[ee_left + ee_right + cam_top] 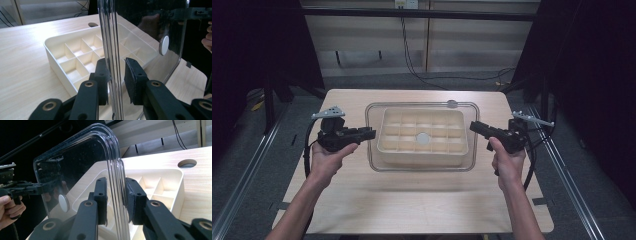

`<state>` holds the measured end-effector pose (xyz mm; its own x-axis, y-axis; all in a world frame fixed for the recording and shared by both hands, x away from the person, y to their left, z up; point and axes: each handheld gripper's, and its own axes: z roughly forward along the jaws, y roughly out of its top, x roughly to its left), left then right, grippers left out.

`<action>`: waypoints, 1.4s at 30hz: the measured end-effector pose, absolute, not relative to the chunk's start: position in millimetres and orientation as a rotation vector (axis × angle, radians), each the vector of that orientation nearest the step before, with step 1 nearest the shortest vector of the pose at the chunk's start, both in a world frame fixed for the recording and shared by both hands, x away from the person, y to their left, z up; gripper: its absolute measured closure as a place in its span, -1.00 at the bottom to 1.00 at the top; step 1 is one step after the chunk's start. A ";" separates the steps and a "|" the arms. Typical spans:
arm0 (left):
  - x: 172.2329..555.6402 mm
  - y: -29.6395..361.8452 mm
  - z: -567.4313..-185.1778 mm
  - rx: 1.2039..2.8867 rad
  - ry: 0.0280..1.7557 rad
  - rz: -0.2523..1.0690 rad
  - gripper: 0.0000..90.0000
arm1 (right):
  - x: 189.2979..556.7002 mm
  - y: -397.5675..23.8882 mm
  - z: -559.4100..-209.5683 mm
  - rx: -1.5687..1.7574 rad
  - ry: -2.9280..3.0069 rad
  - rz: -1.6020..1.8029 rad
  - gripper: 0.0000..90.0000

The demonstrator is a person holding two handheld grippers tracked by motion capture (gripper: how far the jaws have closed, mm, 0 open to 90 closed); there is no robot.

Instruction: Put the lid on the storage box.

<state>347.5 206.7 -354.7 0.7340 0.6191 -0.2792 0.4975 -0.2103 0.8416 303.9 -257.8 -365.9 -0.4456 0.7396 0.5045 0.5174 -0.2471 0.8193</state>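
A clear plastic lid (pixel 422 104) with a white round knob (pixel 423 138) at its centre hangs level just above a cream compartment tray (pixel 422 159) in the middle of the table. My left gripper (pixel 371 133) is shut on the lid's left edge, and my right gripper (pixel 473 126) is shut on its right edge. In the left gripper view the pads (pixel 130 75) press the lid's rim (pixel 111 37), with the tray (pixel 75 53) below. The right gripper view has the jaws closed on the rim (pixel 116 165) the same way, and the knob (pixel 63 203) shows through the plastic.
The light wooden table (pixel 412 200) has a round cable hole (pixel 452 104) just behind the lid. Bare table lies in front of the tray and at both sides. Dark curtains and floor rails flank the table.
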 end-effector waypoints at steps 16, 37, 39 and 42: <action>375.3 201.4 -354.1 1.855 0.925 0.154 0.61 | 330.8 -257.1 -363.0 1.559 1.799 1.732 0.62; 404.5 193.2 -361.6 1.863 0.980 0.147 0.59 | 357.2 -258.3 -376.4 1.638 1.794 1.691 0.60; 407.5 192.3 -364.3 1.870 0.984 0.142 0.59 | 361.2 -258.8 -379.4 1.656 1.790 1.683 0.59; 412.8 193.0 -367.4 1.865 0.995 0.124 0.59 | 364.7 -258.6 -380.6 1.659 1.794 1.682 0.59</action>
